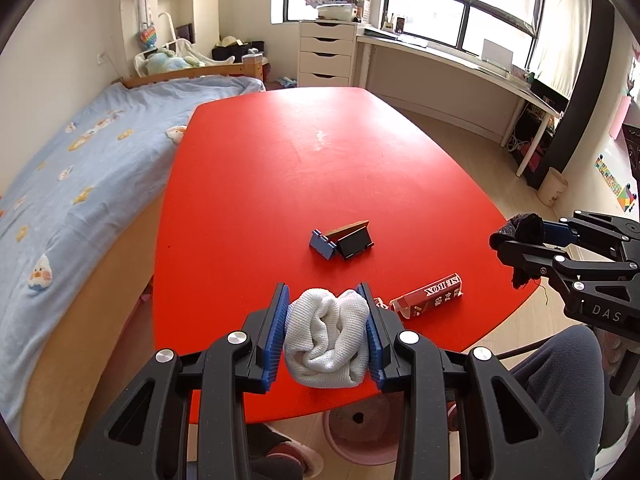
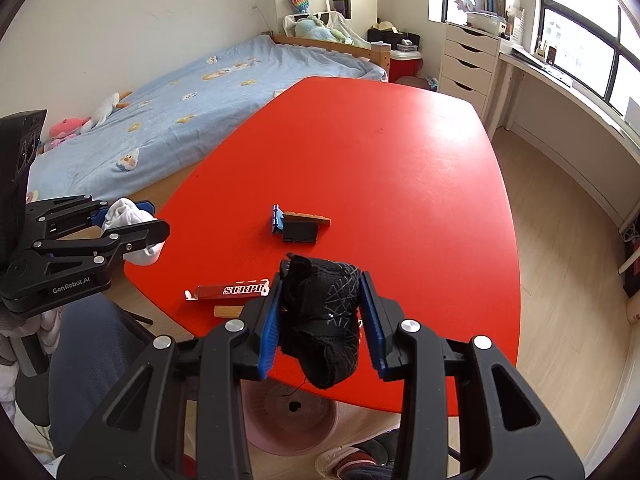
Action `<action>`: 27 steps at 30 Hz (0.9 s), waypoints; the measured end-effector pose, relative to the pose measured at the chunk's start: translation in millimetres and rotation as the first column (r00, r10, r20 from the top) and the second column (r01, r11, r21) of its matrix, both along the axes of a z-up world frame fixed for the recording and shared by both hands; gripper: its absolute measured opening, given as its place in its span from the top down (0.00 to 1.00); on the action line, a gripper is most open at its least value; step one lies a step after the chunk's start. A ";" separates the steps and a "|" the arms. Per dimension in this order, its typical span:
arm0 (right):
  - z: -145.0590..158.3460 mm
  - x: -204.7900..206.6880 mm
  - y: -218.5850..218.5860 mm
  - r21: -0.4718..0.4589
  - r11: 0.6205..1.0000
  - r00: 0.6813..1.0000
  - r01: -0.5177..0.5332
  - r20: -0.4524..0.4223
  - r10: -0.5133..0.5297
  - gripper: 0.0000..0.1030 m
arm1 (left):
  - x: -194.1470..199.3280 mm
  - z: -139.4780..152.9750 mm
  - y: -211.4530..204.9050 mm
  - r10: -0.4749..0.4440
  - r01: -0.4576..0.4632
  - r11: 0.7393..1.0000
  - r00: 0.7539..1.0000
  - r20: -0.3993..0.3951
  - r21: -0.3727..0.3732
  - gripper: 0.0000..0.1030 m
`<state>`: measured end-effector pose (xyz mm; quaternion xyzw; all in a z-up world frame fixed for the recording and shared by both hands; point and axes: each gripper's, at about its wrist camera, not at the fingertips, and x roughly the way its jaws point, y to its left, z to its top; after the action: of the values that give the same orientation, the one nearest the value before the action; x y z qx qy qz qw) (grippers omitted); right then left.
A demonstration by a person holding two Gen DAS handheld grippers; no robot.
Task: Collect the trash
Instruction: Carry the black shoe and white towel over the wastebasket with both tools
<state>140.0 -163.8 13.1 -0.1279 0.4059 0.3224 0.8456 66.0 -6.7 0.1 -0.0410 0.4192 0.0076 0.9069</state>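
Observation:
My left gripper (image 1: 326, 300) is shut on a bunched white sock (image 1: 326, 340), held above the near edge of the red table (image 1: 320, 152). My right gripper (image 2: 322, 284) is shut on a crumpled black sock (image 2: 324, 320) with a pale line pattern, also above the near edge. Each gripper shows in the other's view: the right one (image 1: 516, 240) at the far right, the left one (image 2: 148, 220) at the far left. On the table lie a red box (image 1: 428, 294) printed with white letters, and a small blue, black and tan folded piece (image 1: 342, 240). A pink basket (image 2: 288, 416) stands on the floor under the near edge.
A bed with a light blue cover (image 1: 80, 168) runs along the table's left side. White drawers (image 1: 326, 54) and a long desk under the windows stand behind. A small wooden block (image 2: 228, 311) lies near the red box. A person's legs and shoes show below the grippers.

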 end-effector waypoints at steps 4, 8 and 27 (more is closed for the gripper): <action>4.1 -24.1 -12.4 0.035 0.999 1.000 0.000 0.016 -0.001 0.65 | -18.0 3.3 -6.1 -0.020 0.020 1.000 0.999 0.029 -0.009 0.67; 5.3 -44.8 -21.4 0.067 0.998 1.000 0.000 0.017 -0.001 0.65 | -31.9 5.3 -12.5 -0.043 0.043 0.999 0.998 0.051 -0.016 0.67; -30.1 -108.1 -38.8 0.077 0.997 0.997 -0.027 -0.070 0.033 0.64 | -88.7 -25.6 -44.0 -0.129 0.130 0.989 0.991 0.018 -0.064 0.67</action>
<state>31.9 -202.6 -17.0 -0.0901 0.4212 0.3547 0.8299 -22.7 -50.7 -25.6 -0.0432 0.4146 -0.0652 0.9066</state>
